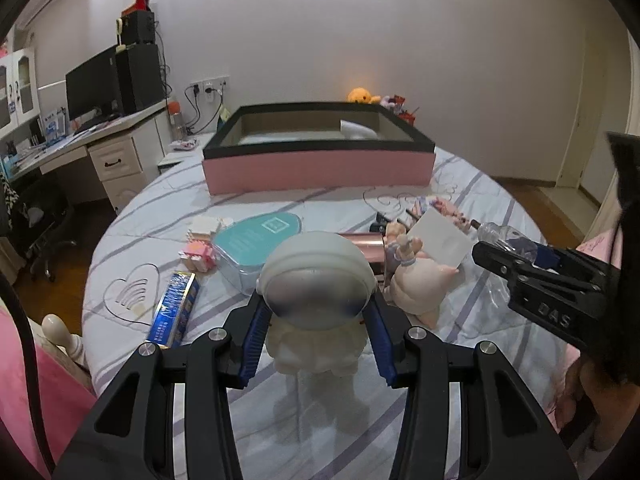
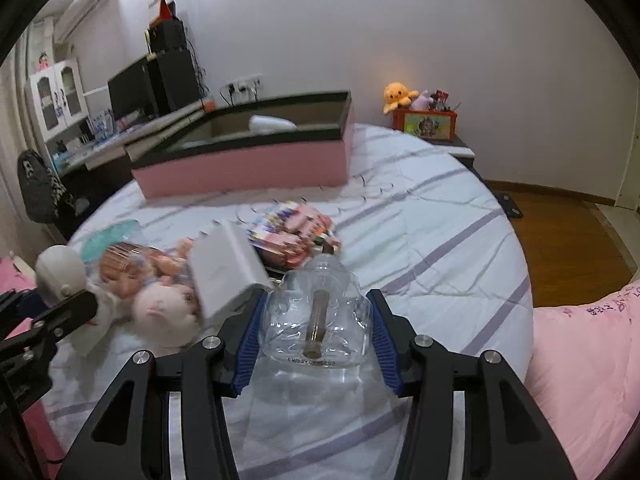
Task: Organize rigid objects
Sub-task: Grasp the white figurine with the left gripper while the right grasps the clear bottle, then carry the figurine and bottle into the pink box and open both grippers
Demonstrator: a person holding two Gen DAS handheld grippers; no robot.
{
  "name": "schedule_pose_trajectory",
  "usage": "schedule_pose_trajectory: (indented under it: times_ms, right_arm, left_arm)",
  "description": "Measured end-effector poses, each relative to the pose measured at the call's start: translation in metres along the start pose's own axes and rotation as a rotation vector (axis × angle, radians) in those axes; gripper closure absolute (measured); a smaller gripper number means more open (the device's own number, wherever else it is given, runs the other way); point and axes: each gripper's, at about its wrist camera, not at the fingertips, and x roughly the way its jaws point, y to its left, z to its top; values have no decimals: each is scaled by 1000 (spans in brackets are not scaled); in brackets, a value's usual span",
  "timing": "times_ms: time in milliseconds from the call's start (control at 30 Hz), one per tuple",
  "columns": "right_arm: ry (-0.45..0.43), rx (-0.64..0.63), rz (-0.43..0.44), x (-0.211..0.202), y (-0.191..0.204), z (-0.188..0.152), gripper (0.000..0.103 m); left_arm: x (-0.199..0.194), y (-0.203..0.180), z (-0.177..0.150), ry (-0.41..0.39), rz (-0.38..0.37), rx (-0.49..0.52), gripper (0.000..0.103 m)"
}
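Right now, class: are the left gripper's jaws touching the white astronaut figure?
Touching. The left wrist view shows the left gripper with both blue jaws pressed against the sides of the astronaut figure, no gap on either side.

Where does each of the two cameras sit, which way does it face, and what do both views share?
Left wrist: rides the left gripper, facing forward and downward over the bed; its jaws clamp the astronaut figure. The right gripper shows at the right edge.
Right wrist: rides the right gripper, facing likewise; its jaws press on the clear bottle. The left gripper shows at the left edge.
Shared: the pink box, the pink plush toy, the astronaut figure and the bottle.
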Motion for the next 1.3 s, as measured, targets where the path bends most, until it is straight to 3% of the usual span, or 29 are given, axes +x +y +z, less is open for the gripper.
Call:
schedule_pose_trajectory:
  times_ms: [367,767,1100,1200,1300]
  right_arm:
    - [-127,-86,108,-50,54,16,52]
    - [-206,-129,125,-56,70,50,52]
    - [-223,-199,86,-11,67,128,52]
    - [-195,-202,81,19,62,162,52]
    - [-152,-185,95,50,58,188,52]
  left_arm:
    - [-34,4,17,-116,21,-3,57]
    - [-30,12,63,-180,27,11,57]
    - [38,23,156,-169,20,40,57]
    - [74,32,188,-128,4,26,57]
    - [120,39,214,-59,39,26,57]
